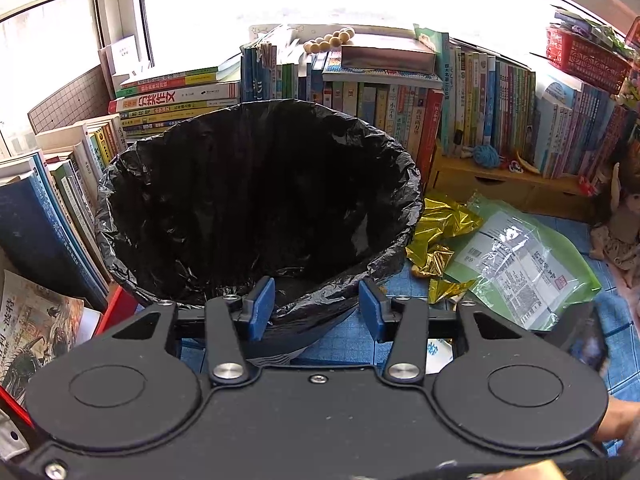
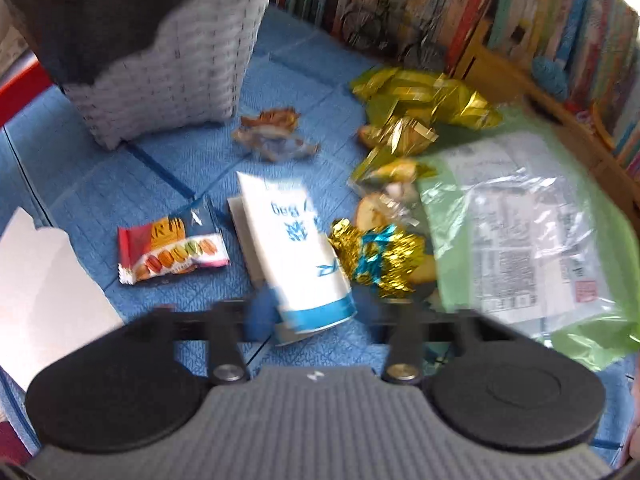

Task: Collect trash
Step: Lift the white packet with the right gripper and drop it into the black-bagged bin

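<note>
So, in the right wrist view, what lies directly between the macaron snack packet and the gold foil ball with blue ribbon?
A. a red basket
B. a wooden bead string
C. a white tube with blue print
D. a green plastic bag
C: the white tube with blue print lies on the blue mat, with the red-and-white macaron snack packet on one side and the crumpled gold foil ball with blue ribbon on the other.

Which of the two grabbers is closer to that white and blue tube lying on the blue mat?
Right. The right gripper has its fingers on either side of the white tube's near end. The left gripper is at the rim of the black-lined bin, and the tube is not clearly seen from there.
</note>
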Action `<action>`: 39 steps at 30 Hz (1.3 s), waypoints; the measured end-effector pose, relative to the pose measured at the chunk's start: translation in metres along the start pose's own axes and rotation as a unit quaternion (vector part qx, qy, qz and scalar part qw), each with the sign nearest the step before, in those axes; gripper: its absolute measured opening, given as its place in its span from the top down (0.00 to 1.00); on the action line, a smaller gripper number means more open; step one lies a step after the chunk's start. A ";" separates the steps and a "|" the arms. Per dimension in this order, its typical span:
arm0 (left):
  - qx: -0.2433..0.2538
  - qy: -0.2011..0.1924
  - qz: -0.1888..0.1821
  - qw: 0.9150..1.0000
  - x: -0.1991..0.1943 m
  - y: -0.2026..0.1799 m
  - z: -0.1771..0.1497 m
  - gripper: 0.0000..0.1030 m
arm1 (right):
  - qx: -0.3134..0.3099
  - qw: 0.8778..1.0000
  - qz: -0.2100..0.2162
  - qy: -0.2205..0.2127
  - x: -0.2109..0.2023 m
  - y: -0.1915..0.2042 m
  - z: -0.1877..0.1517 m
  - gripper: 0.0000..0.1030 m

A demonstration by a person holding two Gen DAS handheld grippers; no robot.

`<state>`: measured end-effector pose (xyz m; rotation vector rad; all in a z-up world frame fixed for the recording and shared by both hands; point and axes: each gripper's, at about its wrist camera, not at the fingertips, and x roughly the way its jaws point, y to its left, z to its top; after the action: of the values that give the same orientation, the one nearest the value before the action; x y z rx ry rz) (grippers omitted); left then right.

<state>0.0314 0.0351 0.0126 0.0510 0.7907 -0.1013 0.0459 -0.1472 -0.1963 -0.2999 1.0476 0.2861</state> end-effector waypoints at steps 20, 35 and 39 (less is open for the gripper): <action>-0.014 -0.002 -0.011 1.000 0.002 -0.001 0.001 0.57 | 0.095 0.993 0.067 -0.023 -0.037 -0.016 0.004 0.88; -0.030 -0.007 -0.026 0.999 0.002 0.004 0.000 0.60 | 0.131 0.957 0.115 -0.231 -0.202 -0.050 0.117 0.88; -0.037 -0.007 -0.029 0.999 0.001 0.006 0.000 0.60 | 0.099 0.950 0.168 -0.243 -0.208 -0.032 0.158 0.88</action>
<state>0.0327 0.0408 0.0113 -0.0425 0.7807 -0.1278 0.0862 -0.1358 0.0635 0.1338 0.6245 0.5284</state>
